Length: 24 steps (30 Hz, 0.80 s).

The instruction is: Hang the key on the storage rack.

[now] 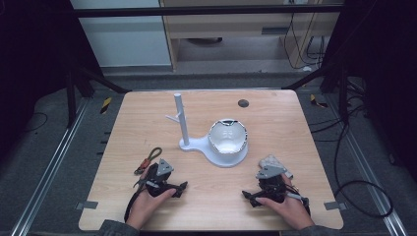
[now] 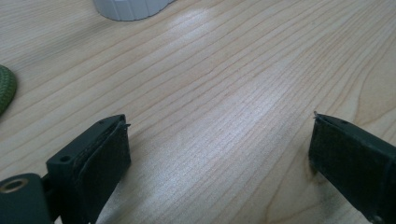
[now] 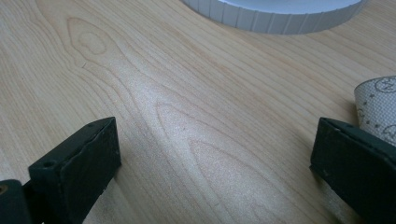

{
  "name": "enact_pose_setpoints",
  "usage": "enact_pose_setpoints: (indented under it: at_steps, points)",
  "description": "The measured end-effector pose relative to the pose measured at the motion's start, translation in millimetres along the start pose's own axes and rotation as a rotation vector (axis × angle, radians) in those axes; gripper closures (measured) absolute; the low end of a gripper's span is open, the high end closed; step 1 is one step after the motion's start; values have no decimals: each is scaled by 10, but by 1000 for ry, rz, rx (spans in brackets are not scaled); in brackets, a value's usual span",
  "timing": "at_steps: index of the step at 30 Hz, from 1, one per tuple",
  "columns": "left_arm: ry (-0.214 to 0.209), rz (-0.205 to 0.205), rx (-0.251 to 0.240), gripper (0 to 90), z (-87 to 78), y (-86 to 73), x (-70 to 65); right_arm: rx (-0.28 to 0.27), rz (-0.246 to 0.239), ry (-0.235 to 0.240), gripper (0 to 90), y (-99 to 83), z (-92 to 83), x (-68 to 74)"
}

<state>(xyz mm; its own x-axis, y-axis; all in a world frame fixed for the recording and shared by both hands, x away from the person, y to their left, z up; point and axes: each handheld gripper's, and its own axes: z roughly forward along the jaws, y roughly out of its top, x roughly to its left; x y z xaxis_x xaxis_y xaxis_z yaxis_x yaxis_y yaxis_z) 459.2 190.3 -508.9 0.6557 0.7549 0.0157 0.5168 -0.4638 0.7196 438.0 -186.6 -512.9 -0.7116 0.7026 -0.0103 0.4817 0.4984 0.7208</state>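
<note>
Light wooden table (image 1: 211, 196), contents listed left to right.

Olive-green looped cord with red-orange clip (image 1: 149, 160): at ten o'clock of the left gripper (image 1: 160, 172), just beside it; its green edge shows in the left gripper view (image 2: 5, 88).

Left gripper (image 2: 219, 149): jaws wide apart, bare wood between them.

White moulded stand with upright branched post (image 1: 183, 123): table centre; its ribbed base edge shows close up in both gripper views.

White glossy bowl-shaped dish (image 1: 227, 136): seated on the stand base.

Right gripper (image 1: 268, 173): jaws wide apart (image 3: 215, 158), holding nothing.

Pale patterned cloth, possibly a pouch (image 3: 379, 105): at one o'clock of the right gripper, touching its jaw.
</note>
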Motion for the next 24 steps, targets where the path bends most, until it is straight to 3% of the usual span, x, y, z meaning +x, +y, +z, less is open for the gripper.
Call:
enact_pose_setpoints:
  at_steps: [7, 10, 13, 15, 16, 20, 22, 23, 24]
  points:
    - [-21, -1, -2, 38, -17, -10, 8, 0, 1, 1, 15, 0, 0, 0]
    - [-49, -30, -44, 48, -99, 1, 61, 0, -1, 0, 15, 0, 0, -1]
    - [-45, -19, -47, 52, -166, 29, 95, 0, -1, 1, 15, 0, 0, -1]
    - [-27, -22, -51, 66, -249, 76, 140, 0, 0, 0, 15, 0, 0, -1]
    - [5, -15, -37, 71, -326, 144, 210, 1, 0, 0, 15, 0, 0, -1]
    - [29, -30, -19, 67, -409, 228, 352, 1, 1, 0, 15, 0, -1, 0]
    - [62, -35, 37, 51, -460, 286, 485, 1, 1, 0, 15, 0, -1, 0]
    - [62, -35, 37, 50, -460, 286, 485, 1, 1, 0, 15, 0, -1, 0]
    - [93, -29, 63, 50, -500, 317, 572, 2, 1, 0, 15, 0, -1, 1]
